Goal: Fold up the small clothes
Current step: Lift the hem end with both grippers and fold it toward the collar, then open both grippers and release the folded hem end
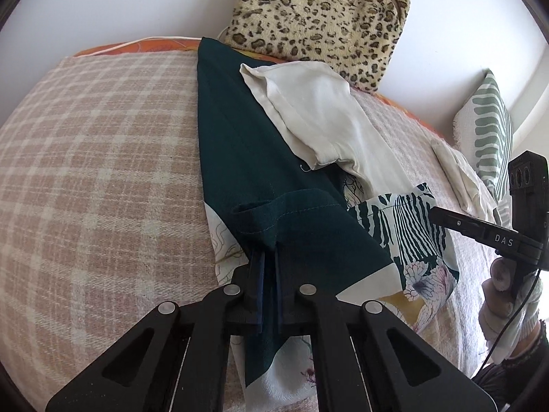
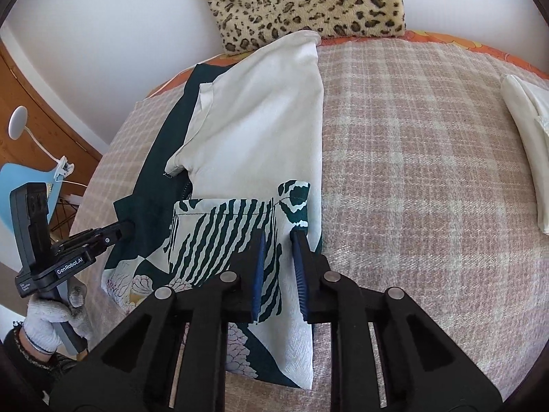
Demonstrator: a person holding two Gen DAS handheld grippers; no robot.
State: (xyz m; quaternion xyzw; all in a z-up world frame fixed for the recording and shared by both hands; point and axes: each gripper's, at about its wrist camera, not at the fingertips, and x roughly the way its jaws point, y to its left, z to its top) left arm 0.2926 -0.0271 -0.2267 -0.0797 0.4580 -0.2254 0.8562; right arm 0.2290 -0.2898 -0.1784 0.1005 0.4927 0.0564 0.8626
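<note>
My left gripper (image 1: 269,257) was clamped on the dark green sleeve hem (image 1: 274,216). My right gripper (image 2: 279,267) straddled the printed shirt (image 2: 219,237) on the plaid blanket (image 2: 411,171), pads not quite gripping.

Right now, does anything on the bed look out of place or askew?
Yes. The white garment lies crooked over the dark green patterned garment, which it partly covers, so the pile looks untidy. Nothing seems damaged.

"DAS" on right gripper (image 1: 446,221); "GenRobot.AI" on left gripper (image 2: 125,230)
</note>
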